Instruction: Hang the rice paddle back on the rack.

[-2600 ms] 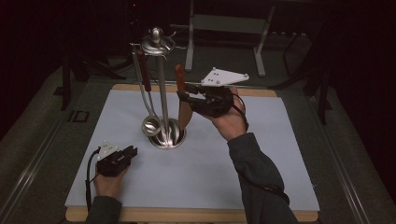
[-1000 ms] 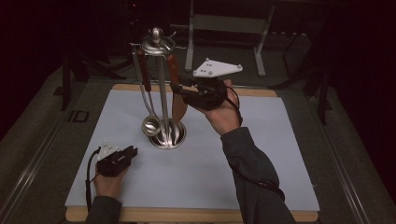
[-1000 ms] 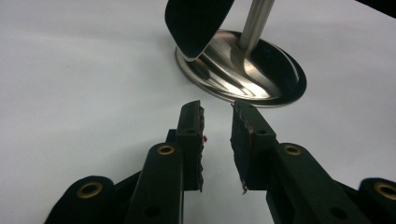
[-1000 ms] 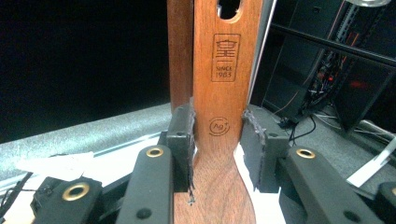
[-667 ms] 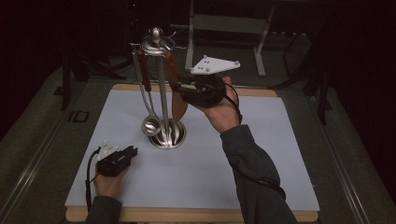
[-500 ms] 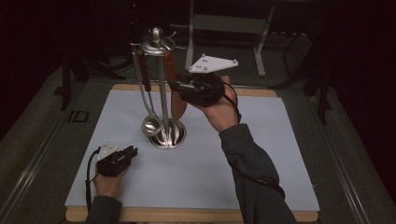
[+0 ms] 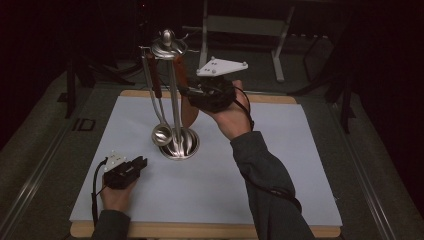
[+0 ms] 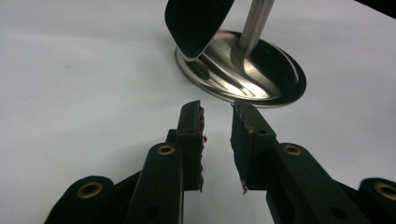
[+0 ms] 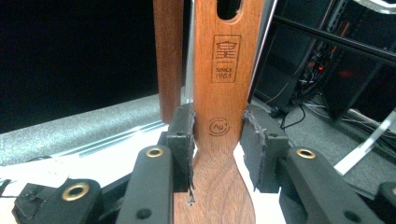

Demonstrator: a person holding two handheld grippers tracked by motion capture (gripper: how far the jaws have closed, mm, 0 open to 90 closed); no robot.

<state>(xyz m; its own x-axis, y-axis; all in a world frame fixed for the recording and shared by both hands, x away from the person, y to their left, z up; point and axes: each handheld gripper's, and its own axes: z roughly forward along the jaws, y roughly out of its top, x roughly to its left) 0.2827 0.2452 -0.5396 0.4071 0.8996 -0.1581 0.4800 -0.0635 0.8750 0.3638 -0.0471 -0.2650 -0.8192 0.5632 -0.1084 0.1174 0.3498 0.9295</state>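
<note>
Hanging step in hand: right tool (image 9: 217,140) clamped on the wooden spatula (image 9: 219,93) high beside the steel rack (image 7: 172,90), slot near the top hook, though seating on the hook hard to confirm. Next: settle slot onto hook, then ease off. Left tool (image 8: 217,140) parted, empty, resting on the table (image 7: 300,150) near the rack's base.

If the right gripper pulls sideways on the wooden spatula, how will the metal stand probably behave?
The metal stand may tip: it is tall and thin on one small round base. The base looks polished and sits on a smooth white mat, so it might slide. The wooden spatula, clamped by the right gripper, looks stiff and should pass the pull directly.
</note>
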